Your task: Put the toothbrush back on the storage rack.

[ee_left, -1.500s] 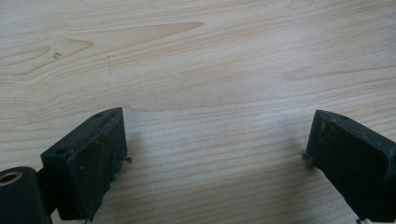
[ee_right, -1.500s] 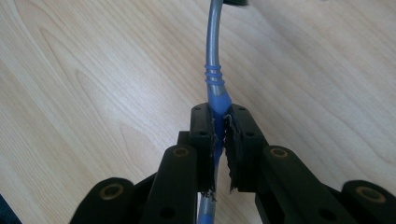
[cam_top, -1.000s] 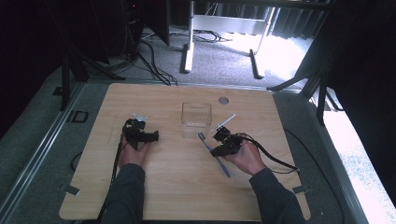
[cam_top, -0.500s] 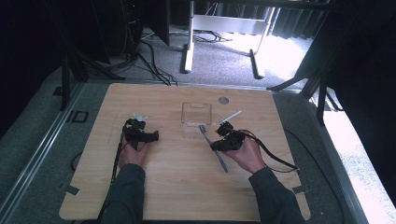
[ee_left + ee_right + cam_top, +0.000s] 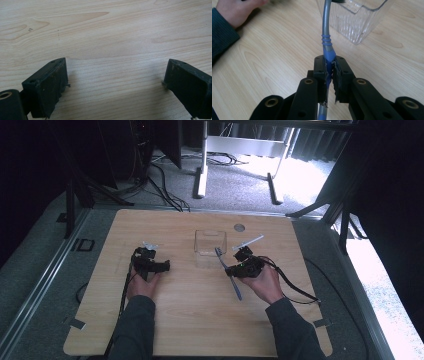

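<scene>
A blue and grey toothbrush (image 5: 326,40) is clamped at its blue grip section between the closed jaws of the right hand-held gripper (image 5: 329,67). Its grey neck runs up toward a dark head, probably bristled, though that end is cut off at the frame edge. From the high view the toothbrush (image 5: 228,271) lies slanted, head near the clear plastic container (image 5: 210,243), which stands upright and open-topped on the wooden worktop (image 5: 190,320), with ribbed walls.
</scene>
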